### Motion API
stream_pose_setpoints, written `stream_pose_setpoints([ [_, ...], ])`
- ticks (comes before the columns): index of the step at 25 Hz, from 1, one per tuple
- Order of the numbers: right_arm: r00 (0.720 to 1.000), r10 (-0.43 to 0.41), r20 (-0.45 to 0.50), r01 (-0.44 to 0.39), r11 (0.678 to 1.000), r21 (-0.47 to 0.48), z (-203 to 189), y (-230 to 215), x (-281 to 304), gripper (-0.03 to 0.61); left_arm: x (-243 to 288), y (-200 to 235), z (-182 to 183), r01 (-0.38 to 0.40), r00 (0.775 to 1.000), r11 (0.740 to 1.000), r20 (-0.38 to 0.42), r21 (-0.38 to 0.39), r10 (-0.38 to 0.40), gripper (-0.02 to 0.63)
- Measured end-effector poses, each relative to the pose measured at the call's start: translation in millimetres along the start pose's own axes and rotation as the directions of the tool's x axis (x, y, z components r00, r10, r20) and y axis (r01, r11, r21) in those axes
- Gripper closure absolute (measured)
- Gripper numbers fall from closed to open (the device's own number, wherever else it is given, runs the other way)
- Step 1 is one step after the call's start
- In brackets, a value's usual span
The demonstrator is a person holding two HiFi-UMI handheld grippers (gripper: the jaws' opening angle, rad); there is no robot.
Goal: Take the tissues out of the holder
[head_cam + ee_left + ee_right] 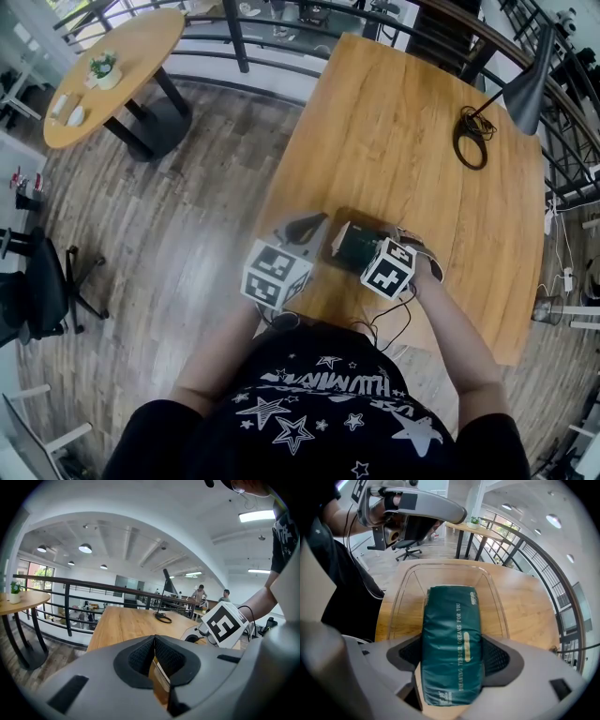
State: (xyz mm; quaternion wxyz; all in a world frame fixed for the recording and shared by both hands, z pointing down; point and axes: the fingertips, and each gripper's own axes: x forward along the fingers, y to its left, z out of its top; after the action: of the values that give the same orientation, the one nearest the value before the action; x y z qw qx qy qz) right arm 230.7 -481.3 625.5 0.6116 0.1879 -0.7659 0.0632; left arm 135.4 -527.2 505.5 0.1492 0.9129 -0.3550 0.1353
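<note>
Extraction step, grasp made, judged from the grip and the position of the pack. Left gripper (153,641): jaws together, the ribbed black pads meeting at their tips with nothing between them; beyond and below the jaws, bare table (126,623) of warm, smooth-grained wood. It hangs just beside the holder (404,590) without touching it, so far as the head view shows. Holder: a clear, hard-walled plastic tray with rounded corners, open on top, lying ahead of the right jaws and reaching out around them. Pack (452,639): a soft, oblong pillow of tissues in glossy dark-green film with pale print along its length, its near end between the right jaws and its far end inside the holder's walls. Right gripper (452,654): jaws clamped on the pack's two long sides, the film bulging slightly above the pads. The next move probably calls for a lift straight up and clear of the walls. The light holder may rise with the pack, so the idle left gripper could be needed to steady a wall.
</note>
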Motion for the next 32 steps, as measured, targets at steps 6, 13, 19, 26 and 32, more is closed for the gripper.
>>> stream_pose_setpoints([
  [6, 1.0, -0.011, 0.001, 0.011, 1.0, -0.003, -6, 2, 1, 0.219, -7, -2, 2, 0.0, 1.0, 1.0, 0.001, 0.011, 0.0, 0.601],
  [13, 0.999, -0.037, 0.012, 0.037, 0.999, 0.002, -4, 4, -1, 0.222, -10, -3, 4, 0.005, 1.0, 1.0, 0.01, 0.02, -0.006, 0.601],
  [19, 0.998, -0.061, 0.024, 0.062, 0.997, -0.046, -4, 6, -10, 0.222, -15, -3, 7, 0.007, 1.0, 0.999, 0.017, 0.031, -0.007, 0.601],
  [26, 0.985, -0.13, 0.114, 0.132, 0.991, -0.007, 10, -5, -41, 0.222, -19, 0, 10, 0.001, 1.0, 0.999, 0.027, 0.04, -0.002, 0.601],
  [32, 0.954, -0.204, 0.222, 0.186, 0.977, 0.101, 21, -10, -77, 0.221, -23, 1, 15, 0.006, 0.999, 0.999, 0.037, 0.046, -0.007, 0.601],
])
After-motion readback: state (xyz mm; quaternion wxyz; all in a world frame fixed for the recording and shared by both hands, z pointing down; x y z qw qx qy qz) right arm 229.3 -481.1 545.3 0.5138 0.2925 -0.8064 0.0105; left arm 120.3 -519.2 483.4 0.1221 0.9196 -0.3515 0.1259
